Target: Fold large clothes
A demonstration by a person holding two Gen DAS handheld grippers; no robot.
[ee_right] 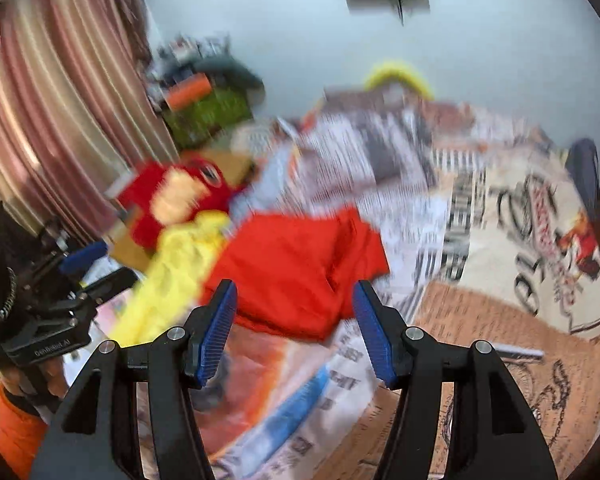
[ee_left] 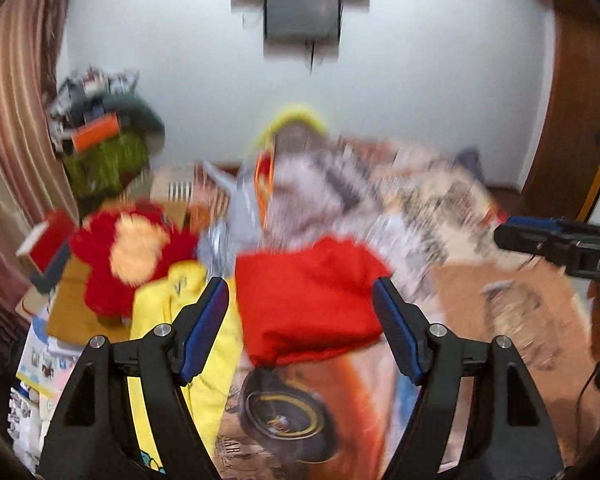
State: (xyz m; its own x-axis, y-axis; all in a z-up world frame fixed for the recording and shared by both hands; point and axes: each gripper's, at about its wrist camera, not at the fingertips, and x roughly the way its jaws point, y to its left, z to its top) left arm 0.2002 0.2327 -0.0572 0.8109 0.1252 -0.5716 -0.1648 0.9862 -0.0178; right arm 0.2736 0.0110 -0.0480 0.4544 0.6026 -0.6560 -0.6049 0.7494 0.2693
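Note:
A folded red garment (ee_left: pixel 308 300) lies on the printed bedspread (ee_left: pixel 340 400); it also shows in the right wrist view (ee_right: pixel 300 268). A yellow garment (ee_left: pixel 180 320) lies to its left, also seen in the right wrist view (ee_right: pixel 176 276). My left gripper (ee_left: pixel 300 300) is open and empty, its jaws wide on either side of the red garment and above it. My right gripper (ee_right: pixel 294 302) is open and empty, just in front of the red garment's near edge. Both views are blurred by motion.
A red plush toy (ee_left: pixel 128 248) sits on cardboard at the left. A pile of patterned clothes (ee_left: pixel 340 192) lies behind the red garment. Curtains (ee_right: pixel 60 120) hang left; a cluttered green box (ee_right: pixel 208 112) stands by the wall. The other gripper (ee_left: pixel 556 244) shows at right.

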